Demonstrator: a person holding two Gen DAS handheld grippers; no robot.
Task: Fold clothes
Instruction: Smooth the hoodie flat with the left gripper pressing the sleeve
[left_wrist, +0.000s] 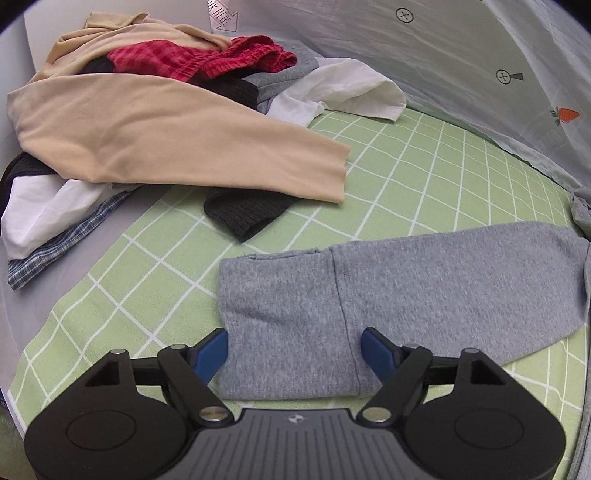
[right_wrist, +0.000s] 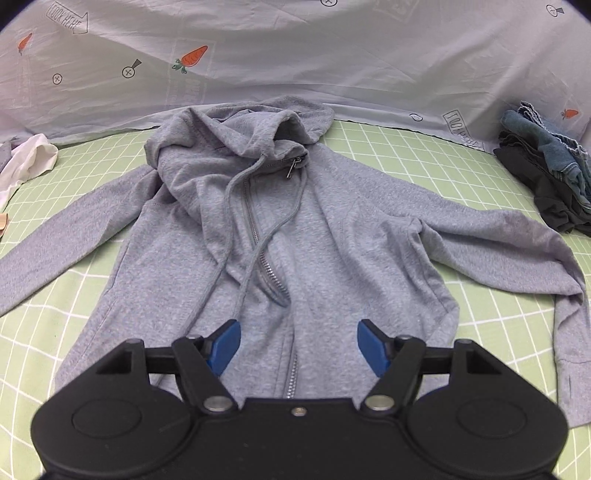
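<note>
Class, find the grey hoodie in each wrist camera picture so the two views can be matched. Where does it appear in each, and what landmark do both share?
Left wrist view: only one sleeve of the grey hoodie shows, lying flat across the lower right, its cuff end between the open left gripper fingers.
Right wrist view: the whole grey hoodie fills the centre, front up, sleeves spread.
Shared landmark: the green checked sheet.

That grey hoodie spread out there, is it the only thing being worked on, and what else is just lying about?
Being worked on:
- grey hoodie, laid flat, zipped
- its sleeve, under the open left gripper
- right gripper, open above the hem

Lying about for now:
- unfolded pile: beige top, red garment, white shirt
- dark ribbed cuff
- denim stack
</note>
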